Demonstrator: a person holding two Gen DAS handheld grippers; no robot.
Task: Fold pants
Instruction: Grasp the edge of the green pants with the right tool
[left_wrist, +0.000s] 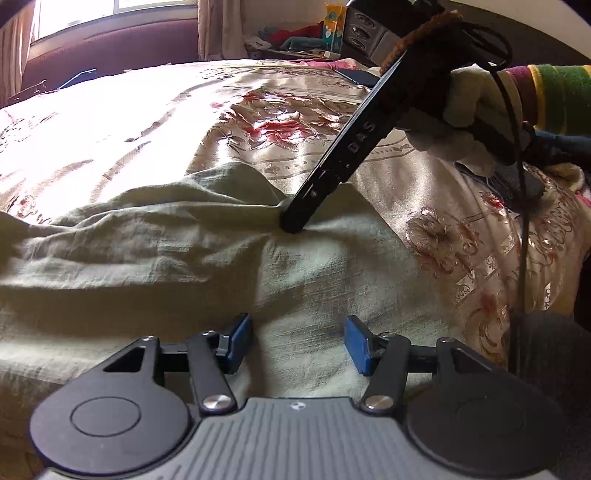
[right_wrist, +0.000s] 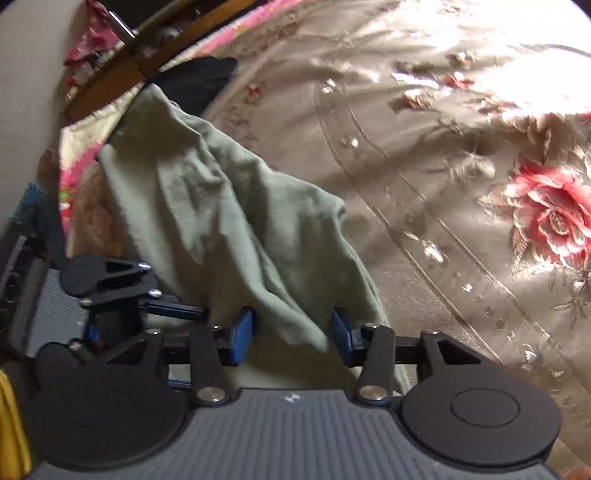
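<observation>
Pale green pants (left_wrist: 155, 258) lie crumpled across a floral satin bedspread (left_wrist: 258, 122). My left gripper (left_wrist: 300, 343) hovers open just above the near part of the cloth, with nothing between its blue pads (left_wrist: 240, 341). In the left wrist view, my right gripper (left_wrist: 293, 221) points steeply down into the pants. The cloth puckers around its tip. A gloved hand (left_wrist: 469, 110) holds it. In the right wrist view, a raised fold of the pants (right_wrist: 229, 221) fills the gap between the blue pads (right_wrist: 243, 336) of my right gripper (right_wrist: 291, 334), which is shut on it.
A black garment (right_wrist: 195, 85) lies at the bed's edge by a wooden rail (right_wrist: 110, 88). A window (left_wrist: 110, 11) and piled clutter (left_wrist: 299, 37) sit beyond the far side of the bed. A black cable (left_wrist: 521, 206) hangs at the right. Open bedspread (right_wrist: 443, 166) stretches right of the pants.
</observation>
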